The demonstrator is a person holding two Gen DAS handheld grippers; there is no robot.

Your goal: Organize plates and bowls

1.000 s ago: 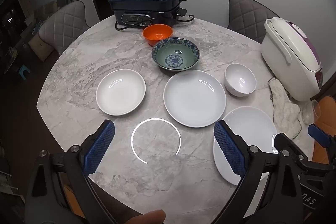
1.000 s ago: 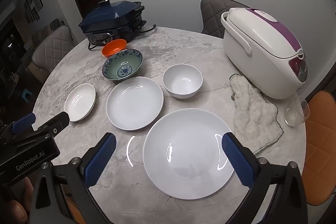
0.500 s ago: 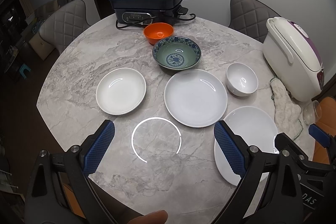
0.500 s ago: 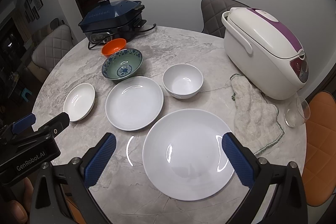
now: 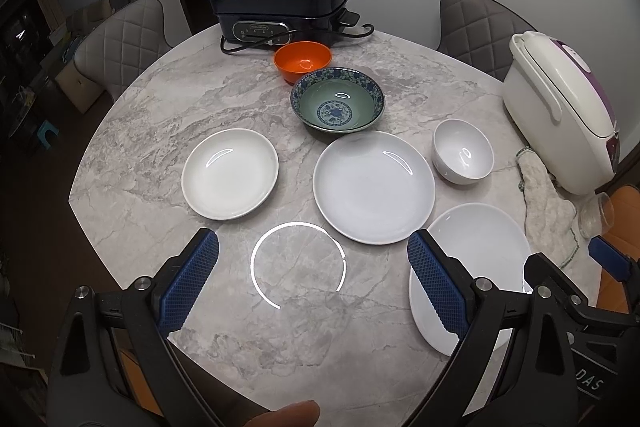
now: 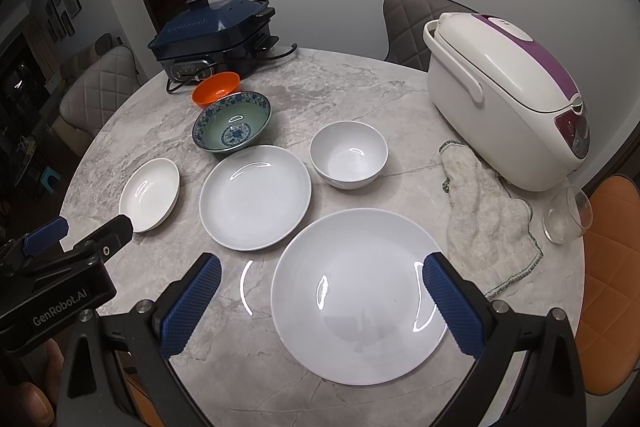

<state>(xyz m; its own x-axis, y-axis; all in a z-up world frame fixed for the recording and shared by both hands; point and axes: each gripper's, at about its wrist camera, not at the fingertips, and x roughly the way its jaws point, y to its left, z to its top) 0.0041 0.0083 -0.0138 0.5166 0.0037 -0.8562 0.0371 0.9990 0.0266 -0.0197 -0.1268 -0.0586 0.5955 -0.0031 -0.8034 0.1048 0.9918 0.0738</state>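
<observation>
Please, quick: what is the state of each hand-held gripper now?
Left hand-held gripper: open, holding nothing.
Right hand-held gripper: open, holding nothing.

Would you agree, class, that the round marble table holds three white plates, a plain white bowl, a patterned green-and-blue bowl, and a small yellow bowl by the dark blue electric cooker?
Not quite: the small bowl by the dark blue electric cooker is orange, not yellow, as the left wrist view shows. Everything else stands.

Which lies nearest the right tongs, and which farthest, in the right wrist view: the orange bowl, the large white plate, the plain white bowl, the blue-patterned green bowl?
1. Large white plate, between the right tongs.
2. Plain white bowl, beyond it.
3. Blue-patterned green bowl, farther left.
4. Orange bowl, by the cooker.
</observation>
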